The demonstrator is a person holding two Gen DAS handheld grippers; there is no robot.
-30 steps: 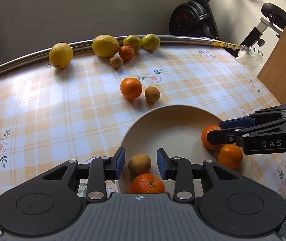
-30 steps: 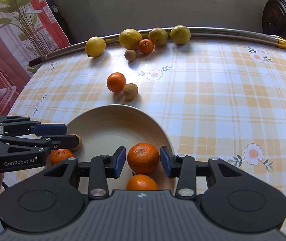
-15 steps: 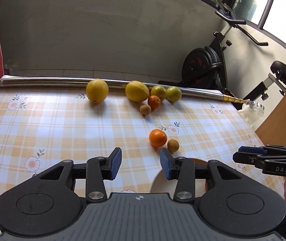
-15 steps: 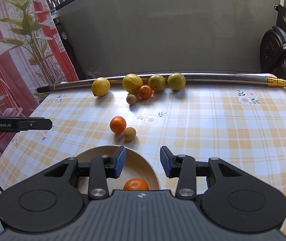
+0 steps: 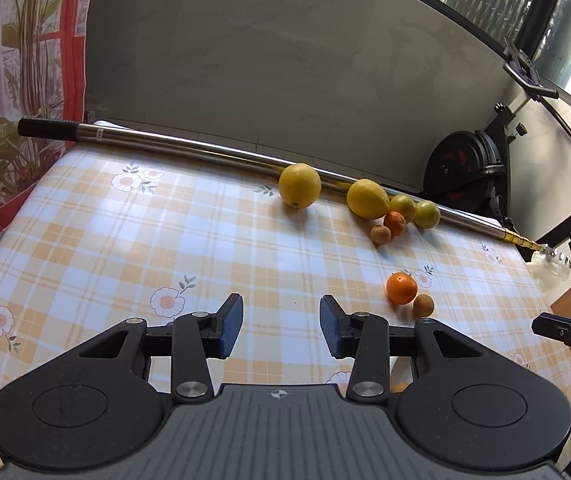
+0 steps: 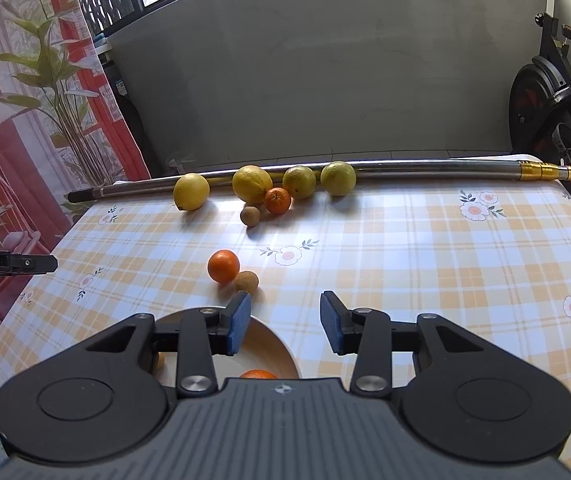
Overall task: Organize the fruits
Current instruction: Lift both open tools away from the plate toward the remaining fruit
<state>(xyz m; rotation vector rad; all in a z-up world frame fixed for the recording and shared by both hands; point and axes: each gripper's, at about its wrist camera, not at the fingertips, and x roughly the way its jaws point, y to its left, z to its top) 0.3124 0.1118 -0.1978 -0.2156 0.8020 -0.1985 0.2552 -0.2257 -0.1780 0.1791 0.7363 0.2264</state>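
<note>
A beige plate (image 6: 275,344) lies at the table's near edge with an orange fruit (image 6: 258,374) in it, mostly hidden under my right gripper. On the cloth beyond it sit an orange mandarin (image 6: 223,266) (image 5: 401,288) and a small brown fruit (image 6: 246,282) (image 5: 423,305). At the far edge lie yellow lemons (image 6: 191,191) (image 5: 299,185), another mandarin (image 6: 277,200) and a brown fruit (image 6: 250,215). My right gripper (image 6: 285,328) is open and empty above the plate's far rim. My left gripper (image 5: 281,330) is open and empty over bare cloth.
A steel pole (image 6: 425,168) (image 5: 165,142) lies along the table's far edge behind the fruits. The checked tablecloth (image 5: 125,248) covers the table. An exercise bike (image 5: 469,168) stands behind on the right, plants (image 6: 53,80) on the left.
Both grippers have pulled up and back from the plate, leaving the fruits they were around in it. The left gripper has swung left over bare cloth.
</note>
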